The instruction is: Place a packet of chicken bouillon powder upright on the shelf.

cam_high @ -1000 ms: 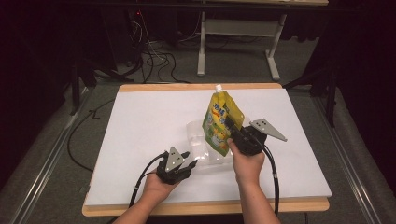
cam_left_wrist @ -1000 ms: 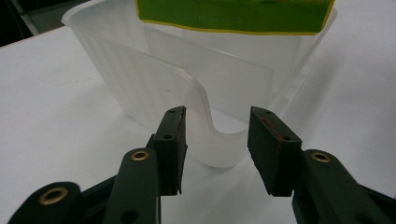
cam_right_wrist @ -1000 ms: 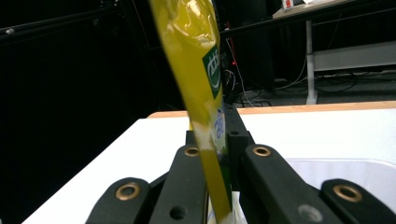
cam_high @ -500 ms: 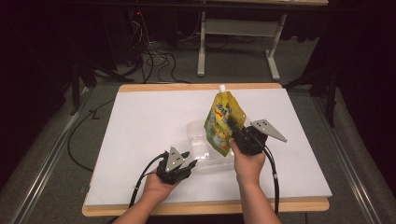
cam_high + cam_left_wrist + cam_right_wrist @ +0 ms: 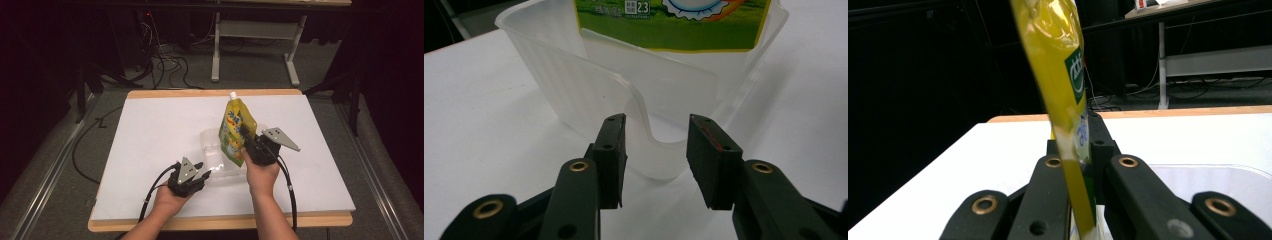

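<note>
A yellow-green spouted pouch (image 5: 235,127) stands upright with its lower end inside a clear plastic container (image 5: 214,155) on the white table top. My right gripper (image 5: 246,139) is shut on the pouch's right edge; in the right gripper view the pouch (image 5: 1058,65) rises from between the closed jaws of the gripper (image 5: 1075,147). My left gripper (image 5: 201,175) lies at the container's near side. In the left gripper view it is open (image 5: 656,137), and the jaws straddle a curved lip of the container (image 5: 589,95). The pouch's bottom (image 5: 674,22) shows behind the wall.
A white sheet covers the wooden table (image 5: 220,221), with bare room to the left and far side. Cables trail from both grippers over the front edge. Beyond the table are a metal frame (image 5: 250,30) and floor cables (image 5: 165,65).
The pouch's top has swayed slightly right and back in the right gripper. The left gripper has stayed at the container's lip.
</note>
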The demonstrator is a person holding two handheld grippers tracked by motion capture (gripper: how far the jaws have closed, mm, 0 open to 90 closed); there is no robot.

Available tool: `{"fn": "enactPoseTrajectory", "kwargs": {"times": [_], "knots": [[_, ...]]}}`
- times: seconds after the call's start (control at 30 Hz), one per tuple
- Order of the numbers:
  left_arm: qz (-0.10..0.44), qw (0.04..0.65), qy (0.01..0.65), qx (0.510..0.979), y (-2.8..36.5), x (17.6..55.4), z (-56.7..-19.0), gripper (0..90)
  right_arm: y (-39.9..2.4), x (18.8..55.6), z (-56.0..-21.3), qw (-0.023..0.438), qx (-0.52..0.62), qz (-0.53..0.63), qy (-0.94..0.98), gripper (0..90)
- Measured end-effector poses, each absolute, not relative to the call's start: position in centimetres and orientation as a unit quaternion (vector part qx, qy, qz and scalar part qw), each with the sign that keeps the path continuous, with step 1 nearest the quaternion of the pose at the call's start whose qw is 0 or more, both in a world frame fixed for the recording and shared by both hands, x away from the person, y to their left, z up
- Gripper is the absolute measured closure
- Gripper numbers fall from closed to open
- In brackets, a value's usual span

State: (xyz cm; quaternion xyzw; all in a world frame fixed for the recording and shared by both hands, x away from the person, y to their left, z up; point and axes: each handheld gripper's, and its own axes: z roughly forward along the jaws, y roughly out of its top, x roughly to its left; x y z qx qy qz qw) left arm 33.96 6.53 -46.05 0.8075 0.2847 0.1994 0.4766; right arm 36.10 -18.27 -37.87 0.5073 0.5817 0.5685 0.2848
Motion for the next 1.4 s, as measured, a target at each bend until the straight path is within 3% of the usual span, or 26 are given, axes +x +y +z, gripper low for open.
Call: {"fn": "enactPoseTrajectory", "kwargs": {"times": [1.4], "knots": [[0.199,0.48,0.298,0.801,6.7,34.2,-46.0,61.1,-15.8,35.7,-40.5,0.316,0.49,0.547,0.601,86.1]]}}
